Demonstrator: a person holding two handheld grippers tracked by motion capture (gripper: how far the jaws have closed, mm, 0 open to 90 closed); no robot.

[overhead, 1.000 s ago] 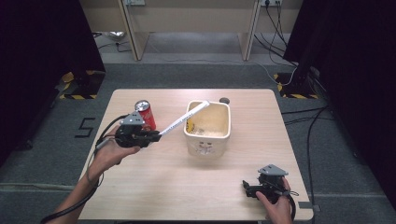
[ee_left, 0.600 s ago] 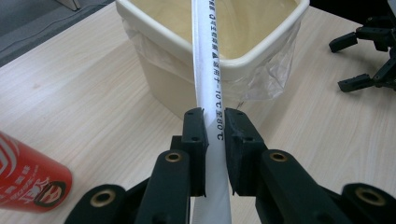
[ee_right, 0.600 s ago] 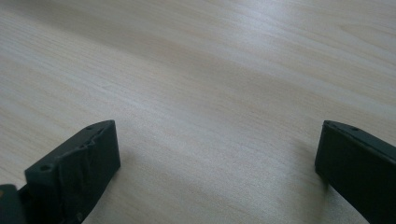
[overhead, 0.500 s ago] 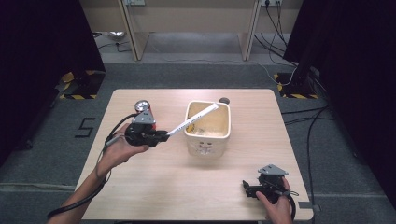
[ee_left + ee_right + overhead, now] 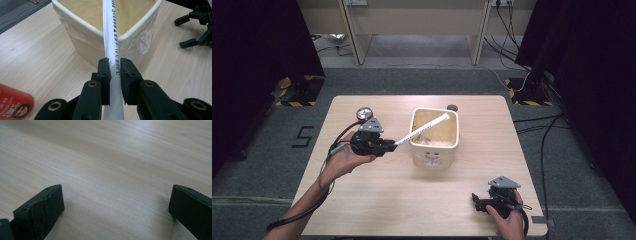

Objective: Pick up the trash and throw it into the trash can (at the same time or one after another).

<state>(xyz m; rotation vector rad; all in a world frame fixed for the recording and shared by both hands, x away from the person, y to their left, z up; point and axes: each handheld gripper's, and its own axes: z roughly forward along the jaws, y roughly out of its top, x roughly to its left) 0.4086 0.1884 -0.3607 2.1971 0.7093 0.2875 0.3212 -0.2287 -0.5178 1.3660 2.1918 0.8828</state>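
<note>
A white tube (image 5: 422, 129) with black print slants from my left gripper (image 5: 388, 145) up over the rim of a cream square bin (image 5: 435, 145) at the table's middle. In the left gripper view that gripper (image 5: 114, 65) is shut on the white tube (image 5: 111, 30), whose far end reaches over the cream bin (image 5: 82, 27). My right gripper (image 5: 476, 201) rests near the table's front right corner. Its jaws stand wide apart in the right gripper view (image 5: 116, 202), with bare wood between them.
A red can (image 5: 363, 114) stands behind my left hand, its side (image 5: 13, 105) low at the left of the left gripper view. A small dark round thing (image 5: 452, 107) lies behind the bin. A plastic liner (image 5: 143, 42) hangs over the bin's rim.
My left hand has carried the tube to the right and a little away, so its tip now hangs over the bin's far side. The right gripper has stayed put.
</note>
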